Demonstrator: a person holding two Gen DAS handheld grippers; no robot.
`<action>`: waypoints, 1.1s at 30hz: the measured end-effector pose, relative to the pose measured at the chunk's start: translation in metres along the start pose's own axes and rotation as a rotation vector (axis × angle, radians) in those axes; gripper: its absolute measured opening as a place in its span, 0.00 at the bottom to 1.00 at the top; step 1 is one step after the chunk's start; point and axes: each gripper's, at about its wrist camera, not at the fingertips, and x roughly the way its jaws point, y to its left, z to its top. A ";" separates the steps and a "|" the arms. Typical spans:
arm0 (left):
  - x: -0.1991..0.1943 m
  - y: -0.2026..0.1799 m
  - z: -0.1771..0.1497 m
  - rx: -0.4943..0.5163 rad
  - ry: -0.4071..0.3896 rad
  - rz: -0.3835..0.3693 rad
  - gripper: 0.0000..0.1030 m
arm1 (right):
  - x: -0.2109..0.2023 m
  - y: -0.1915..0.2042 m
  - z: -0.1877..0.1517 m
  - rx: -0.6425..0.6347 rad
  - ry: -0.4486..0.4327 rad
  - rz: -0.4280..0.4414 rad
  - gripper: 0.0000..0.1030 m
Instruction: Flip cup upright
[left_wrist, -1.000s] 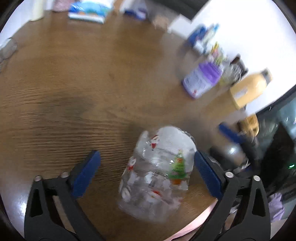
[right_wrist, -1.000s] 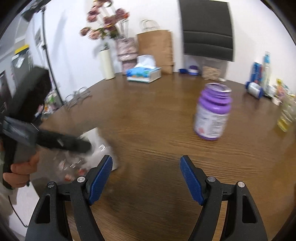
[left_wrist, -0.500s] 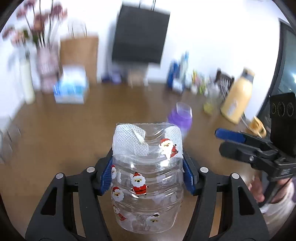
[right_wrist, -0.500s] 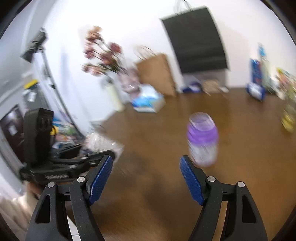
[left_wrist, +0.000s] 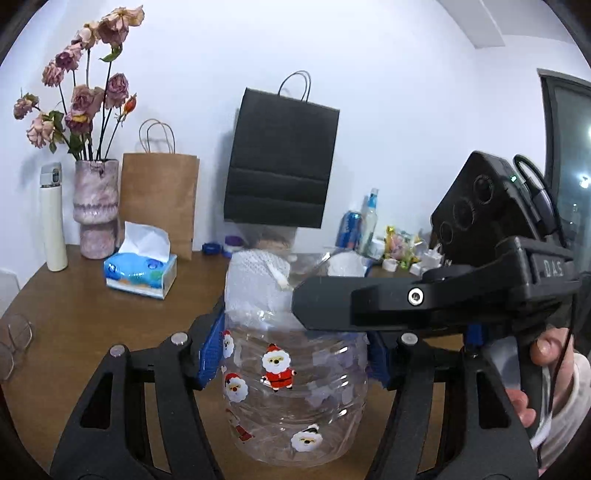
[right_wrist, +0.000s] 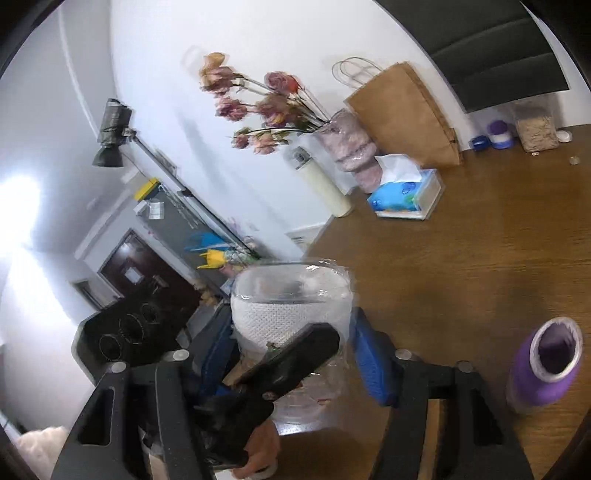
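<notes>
Left gripper (left_wrist: 295, 354): held level, facing the back wall, with both blue pads (left_wrist: 211, 350) pressed against the sides of the cup (left_wrist: 295, 387); its jaws are clamped on the cup. The cup stands upright between the fingers, open rim at the top. It cannot be determined whether its base touches the wooden table (left_wrist: 85, 314) or sits just above it.

Cup: clear ribbed plastic printed with Santa figures, with a white mesh band around the upper part.

Right gripper (right_wrist: 291, 354): rolled to one side and positioned around the cup's upper part, one black finger crossing the front of the cup in the left wrist view. Its blue pads flank the cup; whether they contact it cannot be determined.
</notes>
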 end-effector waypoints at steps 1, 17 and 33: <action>0.004 0.002 0.002 -0.003 0.005 -0.007 0.62 | 0.000 0.000 0.004 -0.016 -0.001 -0.013 0.62; 0.068 0.015 -0.004 0.159 -0.033 0.125 0.57 | 0.027 0.014 0.022 -0.734 -0.091 -0.286 0.65; 0.047 -0.014 -0.068 0.227 0.139 0.098 0.57 | 0.008 -0.012 -0.061 -0.537 -0.105 -0.283 0.69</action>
